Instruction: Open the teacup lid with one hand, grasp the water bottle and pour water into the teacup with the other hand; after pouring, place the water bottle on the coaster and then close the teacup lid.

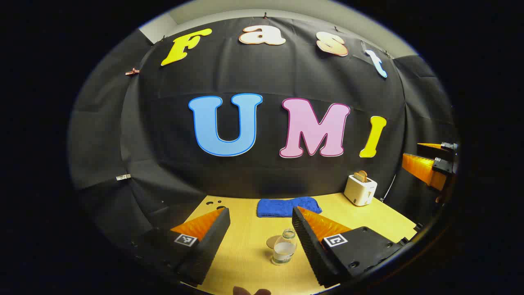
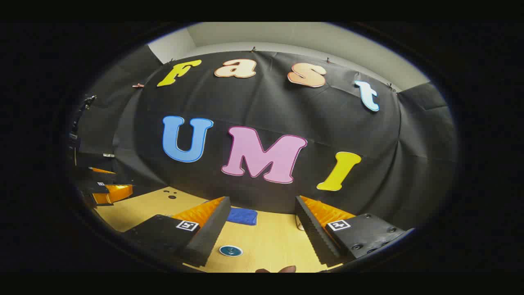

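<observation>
- Left gripper (image 1: 260, 229) hangs above the worktop (image 1: 245, 262), fingers spread wide, holding nothing.
- Water bottle (image 1: 284, 247) stands uncapped between the fingers' lines, a round coaster (image 1: 273, 241) touching it behind.
- Right gripper (image 2: 262, 223) is likewise wide open and empty, a blue disc (image 2: 231, 250) lying near.
- Blue towel (image 1: 286, 206) and toaster (image 1: 360, 189) sit far.

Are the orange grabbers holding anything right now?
No. The left gripper is open above the bottle, and the right gripper is open above the table. Neither holds anything.
</observation>
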